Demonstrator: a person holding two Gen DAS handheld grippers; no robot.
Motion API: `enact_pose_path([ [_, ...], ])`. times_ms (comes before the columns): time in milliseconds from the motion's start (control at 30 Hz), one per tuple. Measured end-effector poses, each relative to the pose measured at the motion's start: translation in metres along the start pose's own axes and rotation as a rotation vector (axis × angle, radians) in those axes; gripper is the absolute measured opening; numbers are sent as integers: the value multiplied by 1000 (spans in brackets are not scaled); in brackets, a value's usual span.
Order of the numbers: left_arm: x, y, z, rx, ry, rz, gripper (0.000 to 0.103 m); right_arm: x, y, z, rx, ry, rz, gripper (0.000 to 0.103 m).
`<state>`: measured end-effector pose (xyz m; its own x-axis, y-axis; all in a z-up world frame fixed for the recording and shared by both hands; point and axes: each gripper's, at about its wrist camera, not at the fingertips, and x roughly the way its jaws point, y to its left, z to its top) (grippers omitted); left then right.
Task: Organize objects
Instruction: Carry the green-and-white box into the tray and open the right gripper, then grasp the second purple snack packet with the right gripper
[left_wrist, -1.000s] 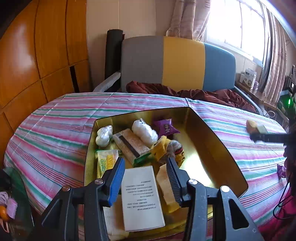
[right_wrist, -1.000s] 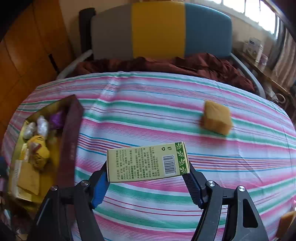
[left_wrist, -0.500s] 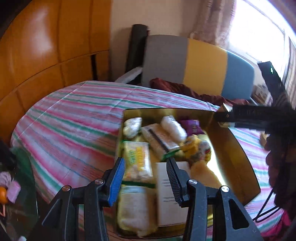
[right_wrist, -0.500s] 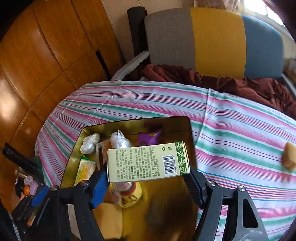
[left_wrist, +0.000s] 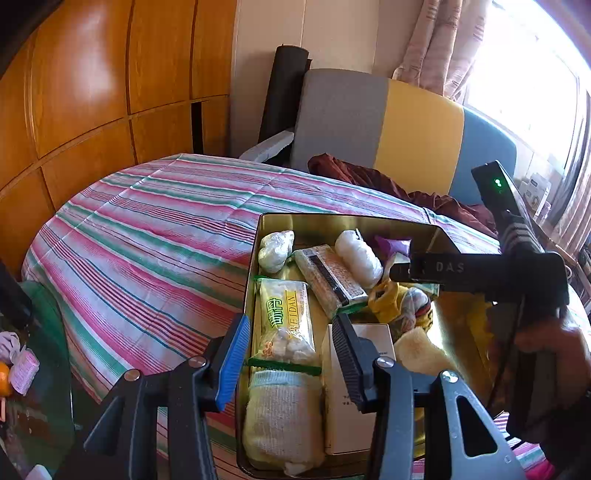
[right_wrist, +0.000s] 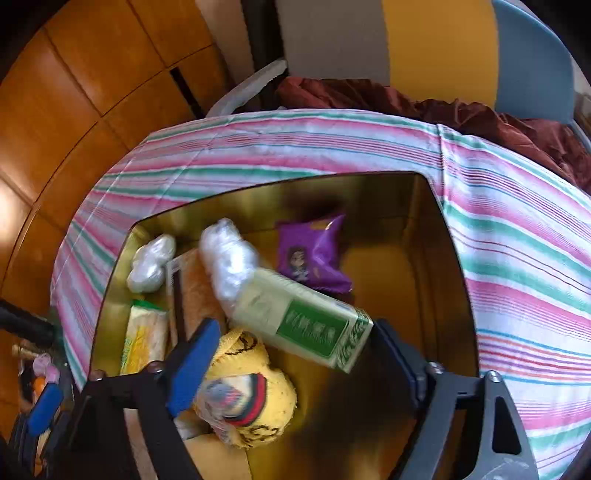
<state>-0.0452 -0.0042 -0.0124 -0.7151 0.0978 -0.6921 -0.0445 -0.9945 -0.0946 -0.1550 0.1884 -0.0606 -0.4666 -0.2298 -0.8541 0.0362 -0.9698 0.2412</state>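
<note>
Green-and-white carton (right_wrist: 303, 319) lying skewed betw. fingers of right gripper (right_wrist: 291, 350), not clamped: fingers spread wide, blue pad (right_wrist: 192, 362) clear of it, near corner just beside or touching the black finger, can't tell which. Prob. let go on purpose, w/ gripper held right over gold tin (right_wrist: 332, 192) so carton lands inside rather than on the striped cloth. Resting tilted, far end propped on white wrapped bundle (right_wrist: 229, 258), near end over yellow knit item (right_wrist: 243, 391), purple sachet (right_wrist: 314, 254) just behind; blurred, so maybe not settled. Right half of tin floor bare, hence likely the better spot for laying it flat; as is, perched on soft stuff & apt to slide. Left gripper (left_wrist: 291, 354) also w/ fingers spread, holding nothing, hovering over near-left end of tin above yellow-green snack pack (left_wrist: 284, 317) and pale knit bundle (left_wrist: 280, 417), white box (left_wrist: 354, 373) just to the right. Prob. parked there to keep out of right gripper's way, or ready to nudge things. Snacks & bundles packed side by side along left of tin, presumably to save room. Tin sitting on bench (left_wrist: 147, 240) near its front edge, within easy reach of both hands. Drop-in step about done by the look of it; straightening left to do.
</note>
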Motion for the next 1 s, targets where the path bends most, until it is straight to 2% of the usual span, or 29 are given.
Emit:
enact_pose_path([
  [367, -10, -7, 1, 23, -31, -2, 47, -39, -15, -22, 32, -80, 19, 90],
  [667, -19, -20, -2, 39, -37, -38, 47, -87, -49, -53, 91, -151, 8, 91],
  [833, -26, -34, 0, 73, -51, -81, 47, -117, -87, -75, 131, -173, -38, 91],
  [1000, -31, -60, 0, 138, -63, -146, 47, -158, -152, -97, 229, -176, -138, 91],
])
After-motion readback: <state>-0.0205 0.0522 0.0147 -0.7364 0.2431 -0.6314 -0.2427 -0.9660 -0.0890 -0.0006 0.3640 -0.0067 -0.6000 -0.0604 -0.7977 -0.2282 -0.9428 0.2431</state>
